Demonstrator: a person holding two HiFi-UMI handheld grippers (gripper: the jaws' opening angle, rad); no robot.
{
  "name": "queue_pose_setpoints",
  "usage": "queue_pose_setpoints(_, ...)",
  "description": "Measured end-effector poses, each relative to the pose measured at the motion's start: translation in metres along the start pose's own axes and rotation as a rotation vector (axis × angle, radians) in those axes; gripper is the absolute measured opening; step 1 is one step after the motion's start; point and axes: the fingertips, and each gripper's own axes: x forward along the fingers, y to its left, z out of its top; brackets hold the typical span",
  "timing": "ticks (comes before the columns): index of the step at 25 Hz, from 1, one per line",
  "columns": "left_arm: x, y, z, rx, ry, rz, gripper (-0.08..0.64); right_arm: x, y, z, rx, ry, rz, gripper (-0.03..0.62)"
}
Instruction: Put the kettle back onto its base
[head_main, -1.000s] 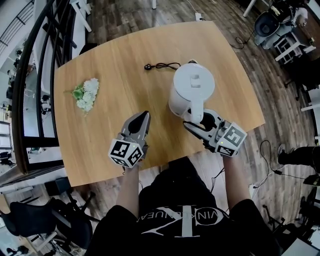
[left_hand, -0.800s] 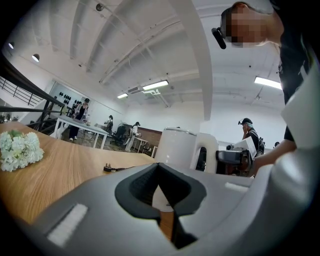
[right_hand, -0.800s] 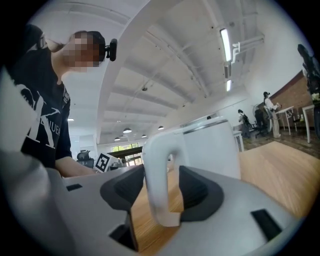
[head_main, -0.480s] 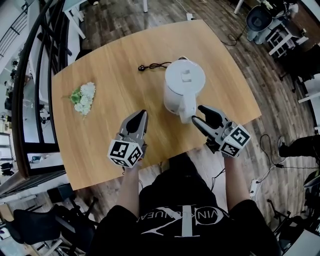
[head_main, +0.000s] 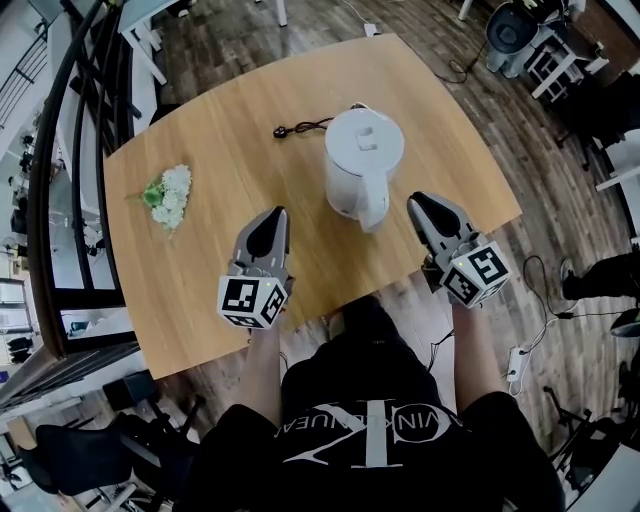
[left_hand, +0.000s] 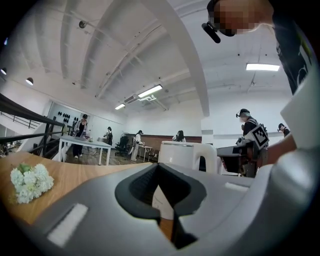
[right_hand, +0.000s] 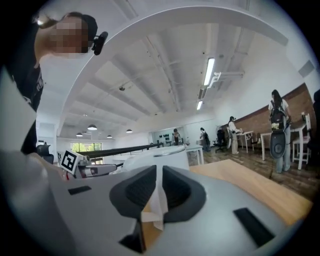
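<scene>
The white kettle (head_main: 363, 165) stands upright in the middle of the wooden table (head_main: 220, 120), its handle (head_main: 378, 208) turned toward me. It hides whatever is under it, so I see no base. My right gripper (head_main: 418, 203) hovers just right of the handle, clear of it, its jaws closing with nothing between them. My left gripper (head_main: 272, 222) is shut and empty, left of the kettle above the table. The kettle (left_hand: 185, 155) shows ahead in the left gripper view, and it (right_hand: 160, 159) also shows past the jaws in the right gripper view.
A black power cord with its plug (head_main: 300, 127) lies behind the kettle. A bunch of white flowers (head_main: 170, 192) rests at the table's left. The table's near edge (head_main: 330, 300) runs just under both grippers. Chairs and desks stand around on the wooden floor.
The right gripper opened off the kettle's handle, drew back to the right and closed its jaws. The left gripper rose slightly.
</scene>
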Motion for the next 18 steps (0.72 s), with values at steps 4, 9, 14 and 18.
queue_pose_setpoints(4, 0.000, 0.002, 0.010, 0.019, -0.013, 0.016, 0.011, -0.003, -0.005, 0.007, -0.032, -0.004, -0.078, 0.040)
queue_pose_setpoints(9, 0.003, 0.005, 0.024, 0.040, -0.028, 0.030, 0.011, -0.008, -0.015, 0.018, -0.025, -0.022, -0.155, 0.034)
queue_pose_setpoints(14, 0.008, 0.005, 0.035, 0.050, -0.048, 0.034, 0.011, -0.014, -0.021, 0.031, -0.027, -0.056, -0.188, 0.031)
queue_pose_setpoints(18, 0.012, 0.006, 0.045, 0.052, -0.067, 0.039, 0.011, -0.016, -0.024, 0.040, -0.030, -0.076, -0.200, 0.030)
